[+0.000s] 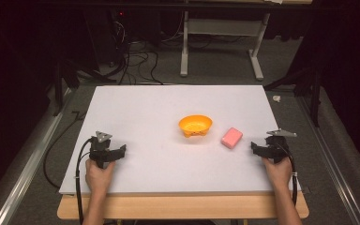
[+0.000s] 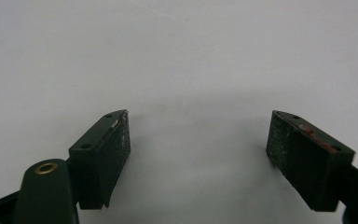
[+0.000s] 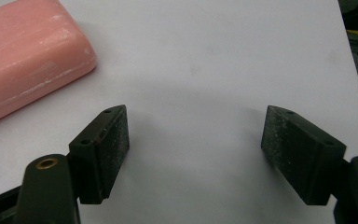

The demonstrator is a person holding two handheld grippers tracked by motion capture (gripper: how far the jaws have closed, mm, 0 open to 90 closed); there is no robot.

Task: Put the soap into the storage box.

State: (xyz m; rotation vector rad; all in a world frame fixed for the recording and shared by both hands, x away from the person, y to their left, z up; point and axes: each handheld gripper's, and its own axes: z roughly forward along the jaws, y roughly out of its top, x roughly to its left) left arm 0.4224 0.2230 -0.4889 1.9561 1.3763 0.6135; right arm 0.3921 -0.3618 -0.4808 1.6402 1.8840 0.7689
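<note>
An orange bowl (image 1: 195,125) stands upright near the middle of the white board (image 1: 168,108). Just right of it lies a pink soap bar (image 1: 232,137), which also fills the top left corner of the right gripper view (image 3: 25,56). My right gripper (image 1: 258,149) rests at the board's right side, a short way right of the bar, open with bare board between its jaws (image 3: 196,144). My left gripper (image 1: 117,152) sits at the front left, far from both objects, open and empty (image 2: 198,147).
The white board lies on a wooden table whose front edge (image 1: 178,206) shows below my hands. Beyond the board are cables (image 1: 136,61) on the floor and a white table frame (image 1: 220,42). Metal rails (image 1: 28,159) run along both sides.
</note>
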